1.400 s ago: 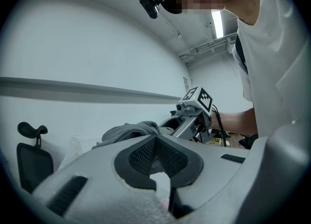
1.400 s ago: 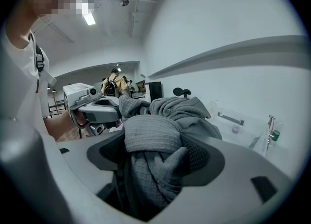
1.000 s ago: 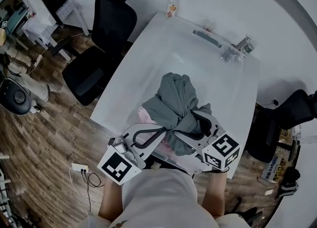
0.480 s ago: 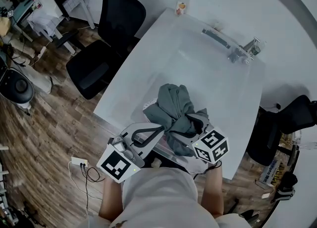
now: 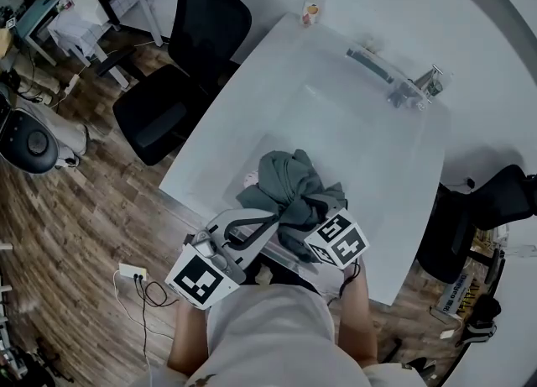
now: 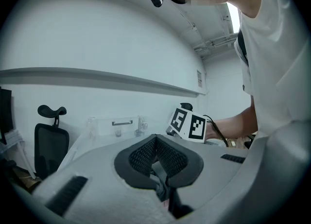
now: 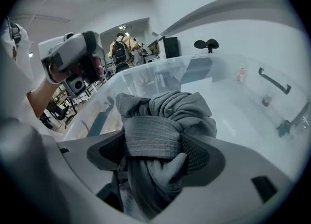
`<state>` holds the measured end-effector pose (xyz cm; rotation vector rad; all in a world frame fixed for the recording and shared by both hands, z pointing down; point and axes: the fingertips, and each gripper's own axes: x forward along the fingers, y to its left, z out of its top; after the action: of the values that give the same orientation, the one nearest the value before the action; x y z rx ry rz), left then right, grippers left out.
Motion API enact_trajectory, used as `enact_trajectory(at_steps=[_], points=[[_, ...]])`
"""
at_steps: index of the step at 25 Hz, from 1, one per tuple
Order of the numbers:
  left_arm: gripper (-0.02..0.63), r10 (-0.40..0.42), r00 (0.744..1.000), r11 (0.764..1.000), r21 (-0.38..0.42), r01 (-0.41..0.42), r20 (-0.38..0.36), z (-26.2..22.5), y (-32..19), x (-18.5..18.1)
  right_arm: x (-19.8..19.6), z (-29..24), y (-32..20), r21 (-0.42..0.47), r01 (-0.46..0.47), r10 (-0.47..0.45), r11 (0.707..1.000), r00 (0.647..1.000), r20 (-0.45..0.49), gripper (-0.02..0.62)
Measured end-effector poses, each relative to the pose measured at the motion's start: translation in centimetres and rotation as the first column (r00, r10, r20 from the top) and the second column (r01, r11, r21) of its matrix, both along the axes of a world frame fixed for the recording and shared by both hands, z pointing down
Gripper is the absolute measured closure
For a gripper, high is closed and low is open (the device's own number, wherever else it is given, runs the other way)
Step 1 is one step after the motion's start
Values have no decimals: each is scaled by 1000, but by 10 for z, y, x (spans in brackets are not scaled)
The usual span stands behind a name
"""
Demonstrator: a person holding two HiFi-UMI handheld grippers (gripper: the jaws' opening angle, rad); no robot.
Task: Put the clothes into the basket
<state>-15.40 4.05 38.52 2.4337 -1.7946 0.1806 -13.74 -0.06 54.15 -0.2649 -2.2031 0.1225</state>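
The white table (image 5: 336, 117) lay broad and bare beyond the near edge, with only a small bottle (image 5: 312, 6) and some clear fittings (image 5: 373, 65) along its far side. A black office chair (image 5: 180, 66) stood off the left edge, on the wood floor. At the near edge sat the basket (image 7: 146, 75), a clear, smooth-walled plastic tub; I saw its rim and walls curving round just ahead of the right gripper (image 7: 153, 150).

The right gripper's jaws were clamped on the grey garment (image 7: 180, 109), with a ribbed hem band stretched flat across the gap between the mesh-faced pads and soft folds bunched above and below it. The bundle hung within the basket's walls; I could not tell whether it touched the bottom. In the head view a scrap of pink cloth (image 5: 251, 178) peeked from under its far side.

The left gripper (image 6: 156, 140) sat just beside the bundle, its jaws closed tip to tip. Something dark sat behind the tips that I could not make out.
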Motion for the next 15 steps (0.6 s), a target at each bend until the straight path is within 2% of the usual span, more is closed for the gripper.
enact_trajectory(at_steps=[5,15], points=[[601,-7,1000,1000,-3,7,-1,0,1,-2,-2,18,3,22,29,-28,999,998,-53,253],[601,-18,1000,1000,2,18,-5,2,6,-11,-3,37,11,74,75,-68,994,993,-99,253]])
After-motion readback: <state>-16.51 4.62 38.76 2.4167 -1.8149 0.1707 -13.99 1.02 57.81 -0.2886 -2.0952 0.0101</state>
